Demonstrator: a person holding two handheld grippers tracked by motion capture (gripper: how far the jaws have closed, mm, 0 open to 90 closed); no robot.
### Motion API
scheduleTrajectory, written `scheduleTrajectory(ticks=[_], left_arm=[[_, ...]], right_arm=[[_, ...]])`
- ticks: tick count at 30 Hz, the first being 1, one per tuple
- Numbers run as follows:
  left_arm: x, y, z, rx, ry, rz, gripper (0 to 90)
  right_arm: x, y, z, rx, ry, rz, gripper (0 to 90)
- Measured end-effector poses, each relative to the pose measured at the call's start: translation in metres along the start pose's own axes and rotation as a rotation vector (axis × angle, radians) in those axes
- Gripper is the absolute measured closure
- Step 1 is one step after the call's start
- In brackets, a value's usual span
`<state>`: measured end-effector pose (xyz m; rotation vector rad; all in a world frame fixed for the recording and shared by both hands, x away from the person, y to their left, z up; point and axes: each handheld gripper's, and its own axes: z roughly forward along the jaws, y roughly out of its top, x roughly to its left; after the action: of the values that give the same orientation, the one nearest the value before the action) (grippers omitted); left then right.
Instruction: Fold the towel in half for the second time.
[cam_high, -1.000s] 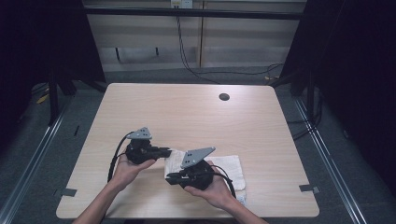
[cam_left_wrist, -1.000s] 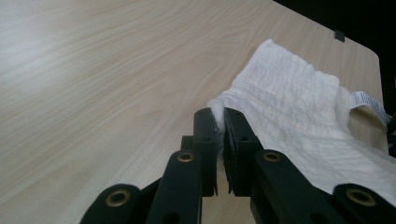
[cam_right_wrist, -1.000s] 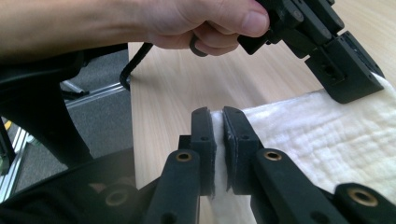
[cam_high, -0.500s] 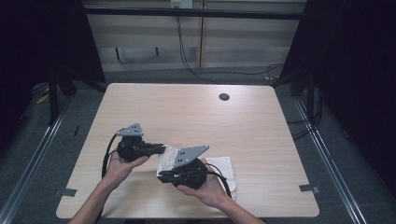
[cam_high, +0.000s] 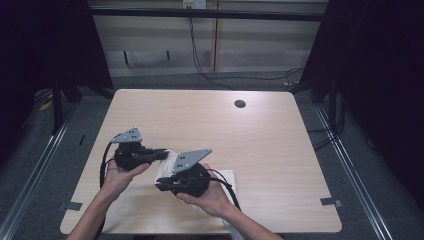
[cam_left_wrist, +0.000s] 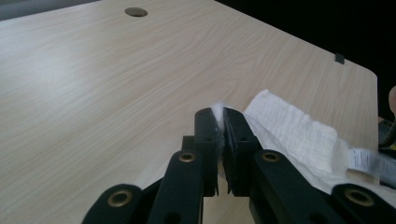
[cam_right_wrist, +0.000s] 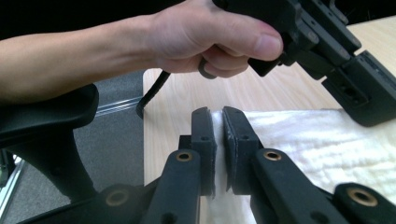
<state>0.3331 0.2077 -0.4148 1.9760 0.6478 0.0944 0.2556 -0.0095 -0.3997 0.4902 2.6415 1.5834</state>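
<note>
White waffle-textured cloth towel (cam_high: 167, 165), soft and rumpled with a small printed label at one edge, sits near the front edge of the pale wood-grain table (cam_high: 260, 135) with rounded corners, left of centre. Left gripper (cam_high: 161, 153) lies level, pointing right, black jaws pinched on a towel corner; right gripper (cam_high: 159, 185) points left, jaws clamped on another edge. Both hands (cam_high: 117, 175) cup the gripper bodies from below.
</note>
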Motion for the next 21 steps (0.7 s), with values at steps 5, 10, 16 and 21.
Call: scheduleTrajectory(ticks=[5,10,16,21], left_arm=[[0.001,0.002,-0.007,-0.014,0.013,0.002,85.4],[-0.001,0.002,-0.003,0.001,0.016,0.003,85.4],[-0.007,0.003,0.013,0.036,0.008,0.004,85.4],[-0.014,0.01,0.029,0.048,-0.006,0.013,85.3]], right_arm=[[0.001,0.007,0.004,-0.023,0.004,-0.005,84.0],[0.001,0.002,0.003,-0.031,0.003,0.0,84.0],[0.001,-0.005,-0.013,-0.024,-0.034,0.01,84.0],[0.0,-0.012,-0.029,-0.029,-0.066,0.017,83.9]])
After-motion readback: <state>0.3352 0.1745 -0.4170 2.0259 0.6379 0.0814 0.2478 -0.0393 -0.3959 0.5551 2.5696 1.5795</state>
